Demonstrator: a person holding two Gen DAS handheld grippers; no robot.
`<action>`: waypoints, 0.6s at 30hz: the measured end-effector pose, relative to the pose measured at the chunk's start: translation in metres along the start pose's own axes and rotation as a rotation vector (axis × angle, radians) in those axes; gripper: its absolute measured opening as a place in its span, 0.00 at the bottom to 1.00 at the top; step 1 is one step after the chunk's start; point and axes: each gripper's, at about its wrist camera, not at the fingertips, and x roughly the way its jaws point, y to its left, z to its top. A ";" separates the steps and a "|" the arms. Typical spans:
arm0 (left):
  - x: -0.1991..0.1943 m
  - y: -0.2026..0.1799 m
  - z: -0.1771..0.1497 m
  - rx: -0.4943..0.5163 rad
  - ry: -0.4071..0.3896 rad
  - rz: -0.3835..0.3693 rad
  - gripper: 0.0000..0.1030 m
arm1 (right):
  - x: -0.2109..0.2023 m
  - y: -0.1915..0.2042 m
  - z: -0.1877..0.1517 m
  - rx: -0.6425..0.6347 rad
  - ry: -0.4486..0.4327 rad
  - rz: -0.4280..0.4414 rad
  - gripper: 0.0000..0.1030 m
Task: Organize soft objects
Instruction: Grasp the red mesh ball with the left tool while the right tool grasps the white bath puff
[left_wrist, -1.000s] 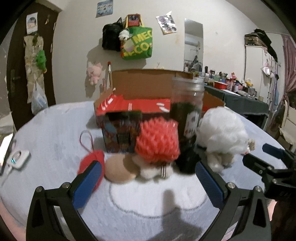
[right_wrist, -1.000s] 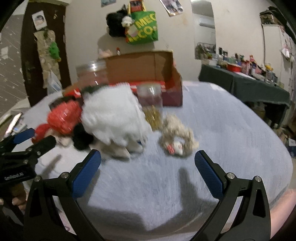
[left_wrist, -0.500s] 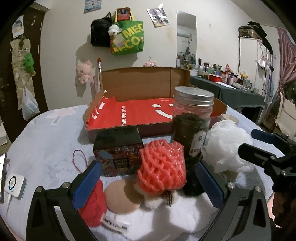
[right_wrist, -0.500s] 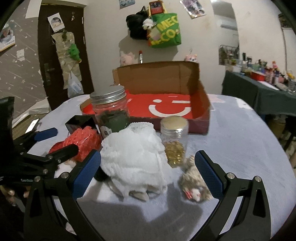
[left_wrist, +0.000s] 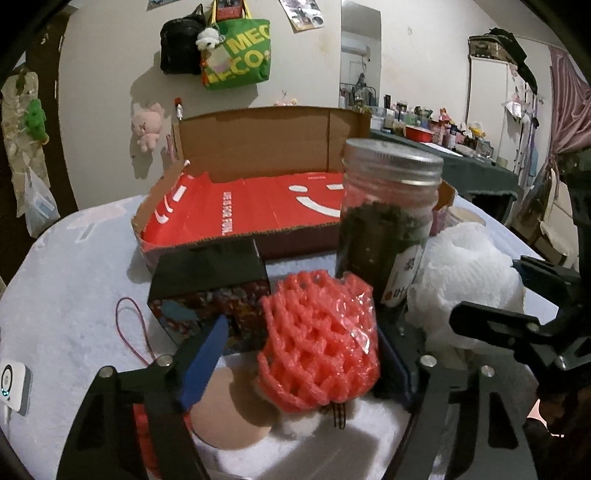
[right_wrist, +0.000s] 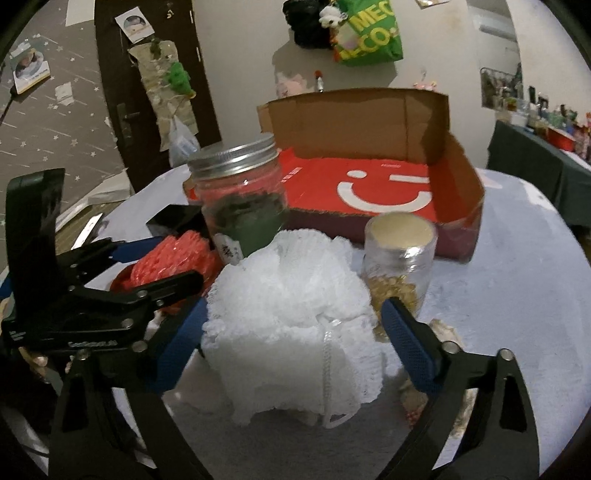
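Note:
A red foam net (left_wrist: 321, 339) lies on the pale blue table cover between the blue pads of my left gripper (left_wrist: 301, 328). Its jaws are closing, and a gap still shows at the left pad. Beside it, a white mesh pouf (right_wrist: 291, 314) sits between the pads of my right gripper (right_wrist: 295, 304), which is also closing with its pads close to the pouf's sides. A tan round puff (left_wrist: 225, 417), a red knitted piece (left_wrist: 142, 424) and white fluff (left_wrist: 306, 424) lie under the net. A small beige plush (right_wrist: 443, 332) is mostly hidden behind my right finger.
An open cardboard box (left_wrist: 258, 206) with a red smiley floor stands behind the pile. A tall glass jar (left_wrist: 384, 229) with dark contents, a small jar of gold beads (right_wrist: 399, 266) and a black box (left_wrist: 210, 280) crowd the soft things. A white device (left_wrist: 13, 384) lies far left.
Both grippers have moved forward to the pile and their jaws have narrowed, the left around the red net and the right around the white pouf.

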 end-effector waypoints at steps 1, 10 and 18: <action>0.000 0.000 -0.001 -0.003 0.005 -0.007 0.72 | 0.001 0.000 0.000 0.002 0.004 0.007 0.82; -0.006 -0.003 -0.002 -0.010 0.012 -0.066 0.49 | -0.007 -0.002 -0.006 0.038 -0.007 0.046 0.54; -0.024 -0.001 0.006 -0.015 -0.026 -0.078 0.47 | -0.022 0.000 -0.007 0.039 -0.052 0.034 0.46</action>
